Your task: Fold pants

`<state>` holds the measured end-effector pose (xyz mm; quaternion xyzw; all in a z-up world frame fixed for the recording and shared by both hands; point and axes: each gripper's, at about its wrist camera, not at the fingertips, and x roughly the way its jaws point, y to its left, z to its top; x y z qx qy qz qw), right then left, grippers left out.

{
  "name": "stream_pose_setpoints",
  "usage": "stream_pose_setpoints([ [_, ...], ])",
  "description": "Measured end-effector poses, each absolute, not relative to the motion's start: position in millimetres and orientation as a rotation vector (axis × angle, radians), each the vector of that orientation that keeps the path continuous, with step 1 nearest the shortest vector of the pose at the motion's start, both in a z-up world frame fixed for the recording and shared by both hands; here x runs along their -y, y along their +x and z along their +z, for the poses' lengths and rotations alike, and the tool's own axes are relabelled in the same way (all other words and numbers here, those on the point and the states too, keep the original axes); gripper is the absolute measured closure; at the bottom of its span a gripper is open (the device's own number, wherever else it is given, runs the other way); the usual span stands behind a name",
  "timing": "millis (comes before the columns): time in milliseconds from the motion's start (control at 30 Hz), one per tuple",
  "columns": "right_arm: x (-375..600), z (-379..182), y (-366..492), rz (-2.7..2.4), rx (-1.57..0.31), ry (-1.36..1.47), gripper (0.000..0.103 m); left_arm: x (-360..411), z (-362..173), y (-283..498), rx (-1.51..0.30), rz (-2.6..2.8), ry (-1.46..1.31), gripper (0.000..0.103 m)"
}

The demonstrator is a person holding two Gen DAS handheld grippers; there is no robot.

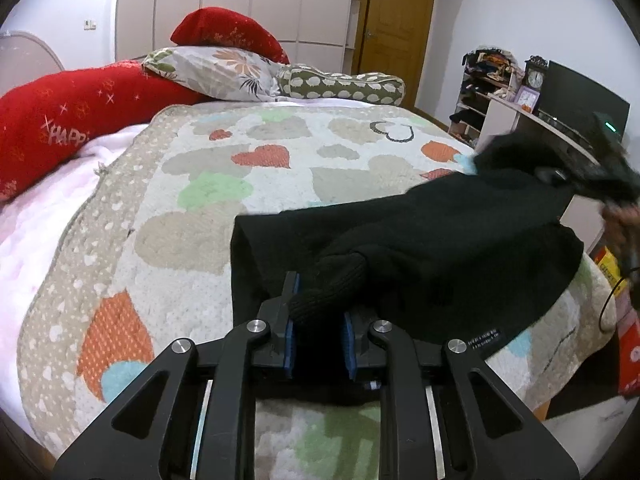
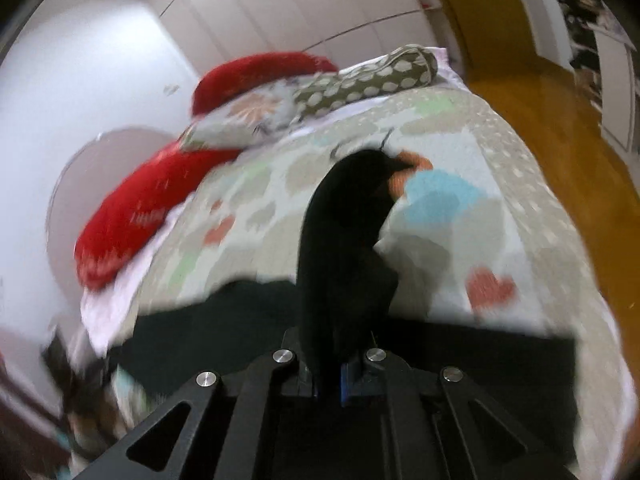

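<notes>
So the black knit pants (image 1: 420, 248) are lying across the near right part of a bed covered by a quilted bedspread with pastel hearts in orange, green, beige and blue (image 1: 192, 200), folded over into a wide dark slab with a small white-lettered label at the near edge. The left gripper (image 1: 318, 320), black with blue pads, has a ribbed knit bunch of the pants sitting between its pads (image 1: 290, 340), and the jaws are nearly closed with the fabric filling the gap, so it looks like a proper pinch on the cloth. Over on the right wrist view everything is smeared with motion blur, but you can see the right gripper (image 2: 328, 380) with its jaws almost together around a thick fold of the same pants (image 2: 344, 248), which rises straight up out of the jaws like a dark column above the bedspread (image 2: 500, 200). From the left camera the right gripper (image 1: 612, 168) shows as a blurry black shape at the far right end of the pants, lifted off the bed. At the head of the bed there's a long red cushion with pale lettering (image 1: 68, 124), a floral pillow in grey and orange (image 1: 224, 72), and an olive pillow with white spots (image 1: 340, 86). A wooden door (image 1: 396, 20) stands behind them, next to pale wardrobe doors (image 1: 224, 0).
</notes>
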<state>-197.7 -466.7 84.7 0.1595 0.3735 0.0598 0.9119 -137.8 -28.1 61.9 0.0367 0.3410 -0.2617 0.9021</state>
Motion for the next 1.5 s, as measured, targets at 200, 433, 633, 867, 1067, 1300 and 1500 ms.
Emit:
stream_pose_setpoints([
  [200, 457.0, 16.4, -244.3, 0.101, -0.962, 0.352, 0.097, 22.7, 40.5, -139.1, -0.789, -0.524, 0.042, 0.075],
  [433, 478.0, 43.0, -257.2, 0.058, -0.947, 0.364, 0.068, -9.6, 51.6, -149.5, -0.816, -0.425, -0.010, 0.052],
  [633, 479.5, 96.3, -266.7, 0.060, -0.814, 0.295, 0.064, -34.0, 78.1, -152.3, -0.761, -0.352, -0.086, 0.046],
  [867, 414.5, 92.2, -175.5, 0.151, -0.851, 0.109, 0.057, 7.6, 79.2, -118.6, -0.789, -0.400, -0.038, 0.045],
  [1067, 364.6, 58.1, -98.9, 0.290, -0.976, 0.005, 0.043, 35.9, 63.6, -74.3, -0.871, -0.420, -0.003, 0.045],
  [1300, 376.2, 20.8, -76.6, 0.340, -1.009, 0.075, 0.096, 59.2, 43.0, -56.8, -0.925, -0.472, 0.065, 0.067],
  [1500, 382.3, 39.0, -58.7, 0.269, -0.909, 0.087, 0.097, 51.8, 46.3, -43.4, -0.905, -0.459, 0.013, 0.072],
])
